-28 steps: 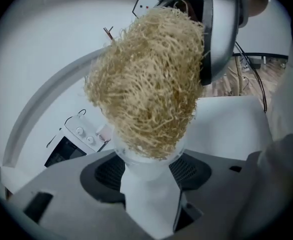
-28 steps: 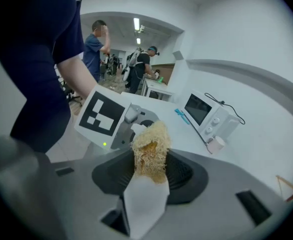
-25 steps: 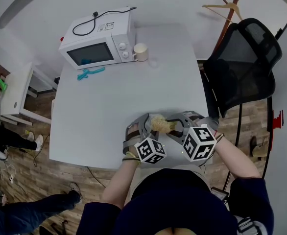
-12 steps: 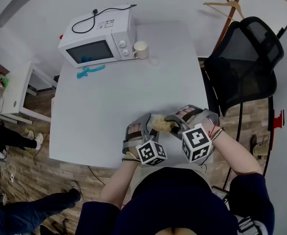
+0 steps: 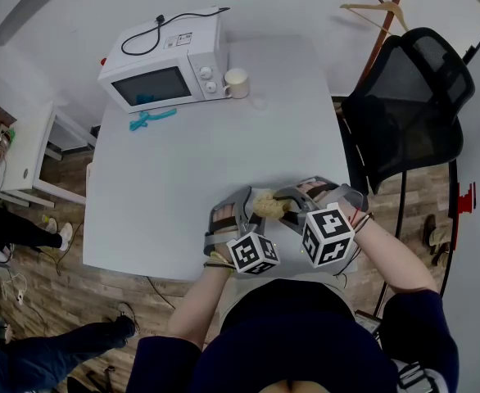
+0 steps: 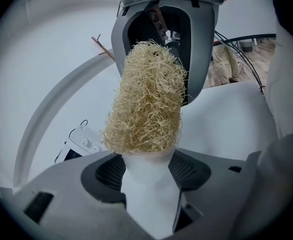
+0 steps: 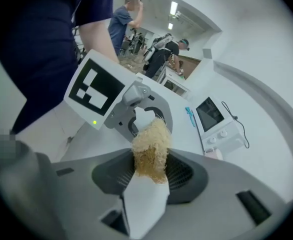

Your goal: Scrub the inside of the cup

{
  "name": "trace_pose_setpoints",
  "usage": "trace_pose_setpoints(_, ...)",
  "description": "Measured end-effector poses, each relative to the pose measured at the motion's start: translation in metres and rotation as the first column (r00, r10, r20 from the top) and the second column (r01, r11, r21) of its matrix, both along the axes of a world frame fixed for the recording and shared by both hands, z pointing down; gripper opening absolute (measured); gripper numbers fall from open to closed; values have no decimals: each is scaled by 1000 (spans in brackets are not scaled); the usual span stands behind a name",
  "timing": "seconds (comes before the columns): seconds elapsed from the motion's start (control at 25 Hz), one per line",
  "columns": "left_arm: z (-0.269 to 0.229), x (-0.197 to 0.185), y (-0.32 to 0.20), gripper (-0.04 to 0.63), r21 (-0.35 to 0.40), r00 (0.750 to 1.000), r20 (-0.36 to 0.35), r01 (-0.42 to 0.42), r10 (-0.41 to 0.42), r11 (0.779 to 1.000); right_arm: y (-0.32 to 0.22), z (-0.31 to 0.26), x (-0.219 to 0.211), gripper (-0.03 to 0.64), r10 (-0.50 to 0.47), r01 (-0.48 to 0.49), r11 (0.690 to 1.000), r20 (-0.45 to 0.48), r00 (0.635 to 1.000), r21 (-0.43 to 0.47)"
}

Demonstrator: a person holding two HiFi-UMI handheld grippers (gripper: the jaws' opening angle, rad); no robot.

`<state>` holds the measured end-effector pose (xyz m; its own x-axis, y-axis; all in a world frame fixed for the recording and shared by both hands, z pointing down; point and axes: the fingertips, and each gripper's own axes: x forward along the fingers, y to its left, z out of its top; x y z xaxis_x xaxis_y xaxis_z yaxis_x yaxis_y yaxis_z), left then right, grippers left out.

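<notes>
The white cup (image 6: pixel 149 184) sits clamped in the left hand-held gripper (image 5: pixel 242 207), low over the desk's (image 5: pixel 207 162) near edge. A straw-coloured scrubber (image 6: pixel 146 104) is stuffed into its mouth, and the right hand-held gripper (image 5: pixel 287 205) has its jaws closed on the scrubber's far end. So the two tools are nose to nose! Each carries a marker cube (image 5: pixel 328 234) with black-and-white squares. For writing there is only a label (image 5: pixel 182 44) on top of the microwave (image 5: pixel 165 64), too small to read. That microwave fills the far left corner, a cream mug (image 5: pixel 235 83) just beside it and a blue-green thing (image 5: pixel 151 119) in front. Wide bare desk lies between them and the grippers. A black chair (image 5: pixel 412 113) crowds the right edge.
</notes>
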<state>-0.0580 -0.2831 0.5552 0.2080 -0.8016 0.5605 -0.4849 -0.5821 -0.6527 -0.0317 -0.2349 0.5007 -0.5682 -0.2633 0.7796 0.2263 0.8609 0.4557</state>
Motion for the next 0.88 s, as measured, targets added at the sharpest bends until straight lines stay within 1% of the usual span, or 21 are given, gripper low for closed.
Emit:
trace_pose_setpoints(0.08,-1,-2,0,276,8,1000,5,1,-1,1000,1,-2,-3,173,80,-73,992,61,995,-105)
trace_pose_setpoints(0.12,-1,-2,0,276,11,1000,7,1,-1,1000,1,-4,-4,173,127,-111,980,89,988,-166)
trace_pose_setpoints(0.2,-2,-4,0,276,16,1000,11,5,-5,1000,0,-6,-5,173,227,-184,942,129,965,-279)
trace_pose_setpoints(0.28,-2,-5,0,276,21,1000,13,9,-10,1000,-2,-7,-5,173,327,-250,888,149,933,-386)
trace_pose_setpoints(0.32,-3,-5,0,276,24,1000,14,12,-12,1000,-2,-6,-5,173,379,-279,852,154,912,-443)
trace_pose_setpoints(0.36,-3,-6,0,276,27,1000,14,15,-15,1000,-3,-5,-5,173,432,-305,809,157,888,-503)
trace_pose_setpoints(0.48,-4,-6,0,276,32,1000,16,17,-18,999,-4,-2,-3,173,576,-362,660,134,806,-659)
trace_pose_setpoints(0.56,-5,-7,0,276,34,1000,17,18,-19,999,-5,-3,-4,175,657,-382,545,98,747,-746)
trace_pose_setpoints(0.64,-5,-8,0,276,39,1000,17,22,-22,999,-6,-5,-4,174,728,-385,423,54,684,-820)
trace_pose_setpoints(0.68,-6,-8,0,276,42,1000,17,24,-24,999,-6,-5,-4,175,760,-380,355,28,649,-854)
trace_pose_setpoints(0.72,-6,-8,0,276,46,1000,17,25,-26,999,-6,-4,-4,175,790,-369,281,-4,613,-886)
trace_pose_setpoints(0.8,-7,-8,0,276,54,999,20,25,-26,998,-7,-3,-3,173,837,-329,122,-80,541,-937)
trace_pose_setpoints(0.88,-8,-8,0,276,63,999,24,22,-24,998,-9,-4,-2,175,866,-264,-35,-161,473,-964)
